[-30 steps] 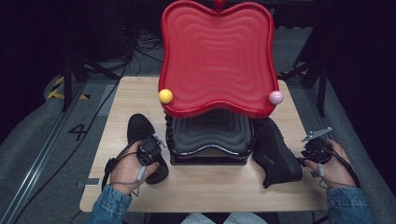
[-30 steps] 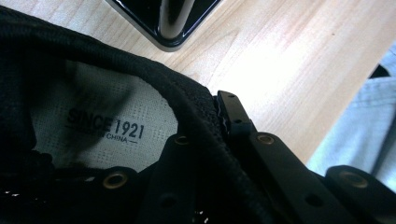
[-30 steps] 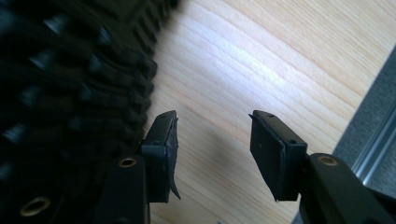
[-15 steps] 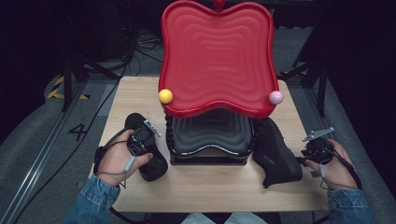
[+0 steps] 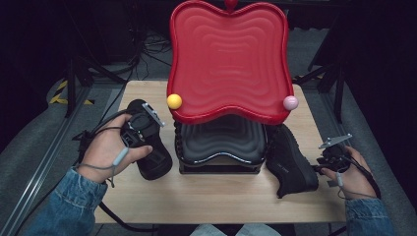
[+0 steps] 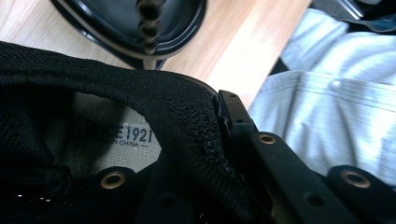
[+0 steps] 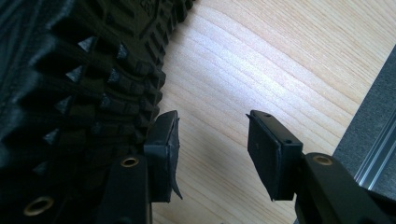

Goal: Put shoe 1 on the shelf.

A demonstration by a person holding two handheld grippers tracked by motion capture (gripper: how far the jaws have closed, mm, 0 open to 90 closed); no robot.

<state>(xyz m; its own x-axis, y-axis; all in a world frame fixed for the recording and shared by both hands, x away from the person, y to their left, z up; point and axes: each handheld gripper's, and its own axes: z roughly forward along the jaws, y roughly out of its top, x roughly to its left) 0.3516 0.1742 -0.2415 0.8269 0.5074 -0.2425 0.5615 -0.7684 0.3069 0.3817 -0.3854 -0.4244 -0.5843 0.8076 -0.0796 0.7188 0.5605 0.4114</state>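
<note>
On the table (image 5: 216,196) lay two black shoes, the left shoe (image 5: 150,147) clenched in the left gripper (image 5: 137,129), its "1921" label (image 6: 119,134) visible up close, the right shoe (image 5: 290,162) beside the gaping, empty right gripper (image 5: 328,158).

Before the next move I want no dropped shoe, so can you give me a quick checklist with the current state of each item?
1. Left gripper clamped on the left shoe: ok, a jaw pinches its collar in the left gripper view.
2. Left shoe off the table: cannot tell.
3. Right gripper free: ok, jaws open, nothing between them.
4. Right shoe untouched: ok, it lies beside the open jaws.
5. Red lid raised over the black case: ok.
</note>
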